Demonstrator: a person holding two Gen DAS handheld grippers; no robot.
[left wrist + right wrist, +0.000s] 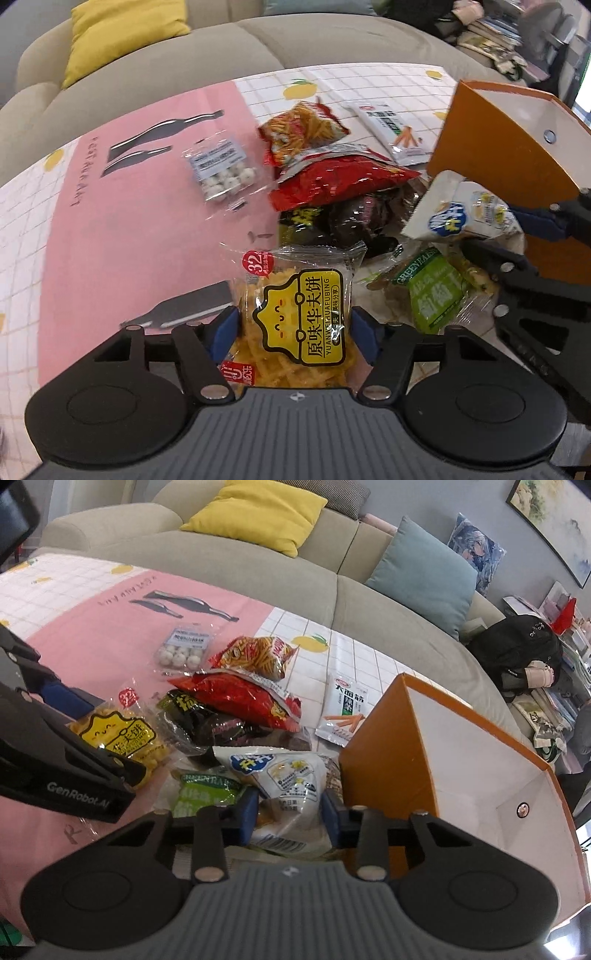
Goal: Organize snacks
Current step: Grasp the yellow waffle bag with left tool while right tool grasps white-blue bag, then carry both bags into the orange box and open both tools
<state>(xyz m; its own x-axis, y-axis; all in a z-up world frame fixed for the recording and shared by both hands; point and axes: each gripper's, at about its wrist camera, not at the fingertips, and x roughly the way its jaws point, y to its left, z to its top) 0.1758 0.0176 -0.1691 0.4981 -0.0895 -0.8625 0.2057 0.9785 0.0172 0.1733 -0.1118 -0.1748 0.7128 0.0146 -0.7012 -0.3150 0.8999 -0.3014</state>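
A heap of snack packs lies on a pink and white tablecloth [129,229]. My left gripper [293,332] is shut on a clear pack of yellow waffle biscuits [303,314], its blue pads pressing both sides. In the right wrist view that pack [118,734] sits at the left between the left gripper's fingers. My right gripper [290,812] is shut on a white snack pack [291,775], right beside the open orange box [388,746]. The left wrist view shows the white pack [461,214] tilted in front of the orange box [498,147].
In the heap are a red bag [340,181], an orange crisp-stick bag [303,129], a dark pack [332,221] and a green pack [432,288]. A white stick pack [391,129] and a clear pack of white balls [221,170] lie apart. A sofa [369,602] stands behind.
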